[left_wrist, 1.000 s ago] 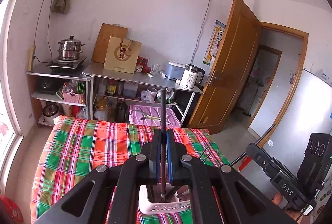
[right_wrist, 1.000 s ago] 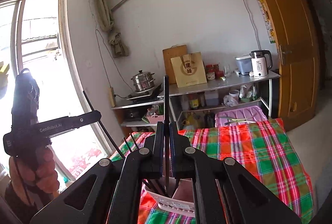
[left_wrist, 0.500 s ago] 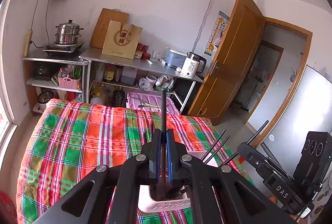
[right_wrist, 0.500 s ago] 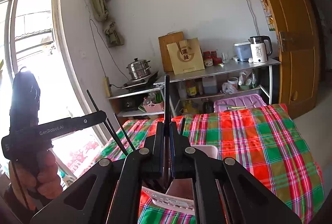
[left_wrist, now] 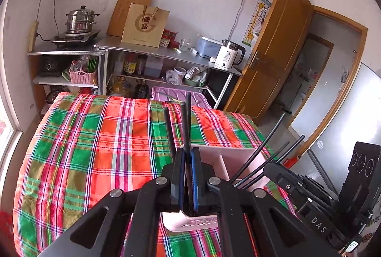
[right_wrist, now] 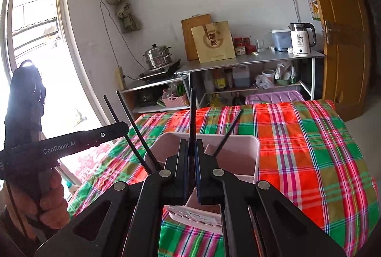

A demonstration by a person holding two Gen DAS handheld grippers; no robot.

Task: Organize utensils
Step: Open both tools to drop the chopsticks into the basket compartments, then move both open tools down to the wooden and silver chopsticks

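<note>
- left tool point(left_wrist: 187, 176) clamped on one black chopstick point(left_wrist: 188, 123); the pads meet the stick on both sides, no gap seen
- right tool point(right_wrist: 191, 171) likewise clamped on its own chopstick point(right_wrist: 192, 114); each stick runs forward between the pads and out past them
- both tools hover over the pink holder point(right_wrist: 250, 157), which stands on the plaid-covered worktop point(left_wrist: 95, 149); an inner divider shows in the left view
- other chopsticks point(left_wrist: 269, 157) already lean inside the holder, fanned outward; the lower ends of the held sticks are hidden behind the tools, so whether they sit inside yet cannot be told
- long axis of each held stick: close to upright, upper end toward the far shelves, lower end aimed down at the holder
- judged step: lowering the held sticks into a compartment
- to do it well: keep each stick near vertical; steer the lower end clear of the divider and of the leaning sticks; part the pads only once the tip is well inside, else it may tip out over the rim
- keep the two tools apart; they work close together here
</note>
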